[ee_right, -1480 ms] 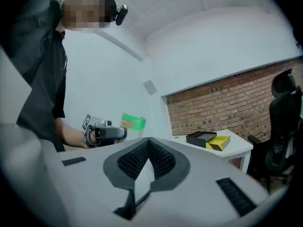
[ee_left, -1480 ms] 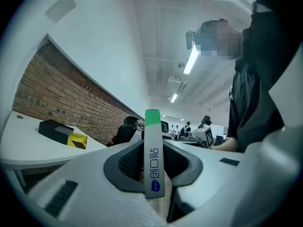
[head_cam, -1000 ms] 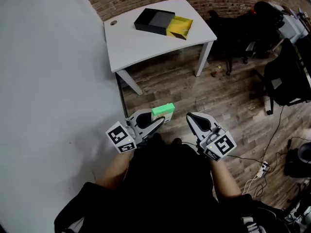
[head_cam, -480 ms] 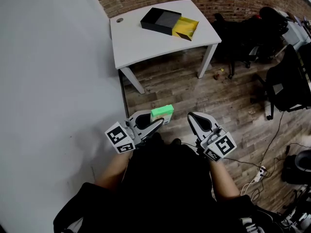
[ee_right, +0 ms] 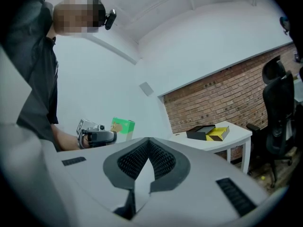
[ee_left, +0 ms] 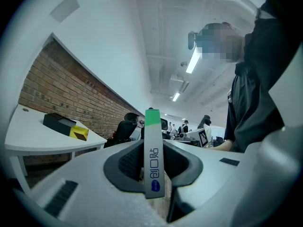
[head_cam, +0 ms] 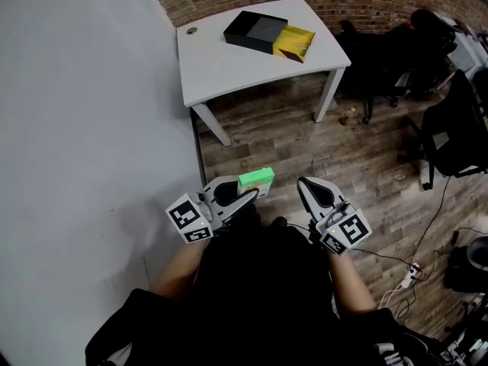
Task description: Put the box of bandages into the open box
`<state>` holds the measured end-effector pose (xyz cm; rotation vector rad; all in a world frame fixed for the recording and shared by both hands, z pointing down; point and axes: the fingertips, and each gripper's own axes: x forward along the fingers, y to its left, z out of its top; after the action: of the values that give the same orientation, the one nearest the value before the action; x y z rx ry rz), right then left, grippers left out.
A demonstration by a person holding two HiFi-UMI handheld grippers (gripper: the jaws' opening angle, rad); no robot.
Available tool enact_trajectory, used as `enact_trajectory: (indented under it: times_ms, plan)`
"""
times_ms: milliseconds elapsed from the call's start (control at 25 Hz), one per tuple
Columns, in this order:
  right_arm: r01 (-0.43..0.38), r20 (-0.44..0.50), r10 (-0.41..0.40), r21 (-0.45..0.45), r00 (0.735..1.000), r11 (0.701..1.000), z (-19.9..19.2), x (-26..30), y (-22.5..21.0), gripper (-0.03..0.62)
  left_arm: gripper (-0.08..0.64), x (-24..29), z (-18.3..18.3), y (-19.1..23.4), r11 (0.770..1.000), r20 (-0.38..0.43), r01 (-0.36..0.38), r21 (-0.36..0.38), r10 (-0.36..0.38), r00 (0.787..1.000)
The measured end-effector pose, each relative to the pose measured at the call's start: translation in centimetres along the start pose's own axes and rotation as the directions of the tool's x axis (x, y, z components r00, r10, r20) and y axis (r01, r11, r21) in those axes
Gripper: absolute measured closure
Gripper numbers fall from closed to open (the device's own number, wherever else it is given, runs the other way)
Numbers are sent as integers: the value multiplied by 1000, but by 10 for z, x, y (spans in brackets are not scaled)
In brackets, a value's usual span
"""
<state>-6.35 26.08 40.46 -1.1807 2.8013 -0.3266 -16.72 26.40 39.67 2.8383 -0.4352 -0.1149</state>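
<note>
Well short of the table (head_cam: 229,67), the left claw (head_cam: 254,192) pinches the box of bandages (head_cam: 256,178) for carrying to the open box (head_cam: 293,43), while the right claw (head_cam: 303,184) hangs closed on nothing.

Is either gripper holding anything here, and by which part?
The left gripper holds the box of bandages, jaws clamped on its two broad faces at the white end; the green end sticks out. The right gripper is shut and empty.

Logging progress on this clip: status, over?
Left tool shut on box of bandages. Right tool shut, empty. Open box on white table ahead, not yet reached. Only wood floor between.
</note>
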Motion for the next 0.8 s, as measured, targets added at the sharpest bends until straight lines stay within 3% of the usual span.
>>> enact_trajectory:
  times_ms: [800]
  plan:
    - [32, -14, -32, 32, 999, 999, -11, -2, -23, 586, 463, 15, -10, 14, 999, -18, 1, -32, -2, 1000]
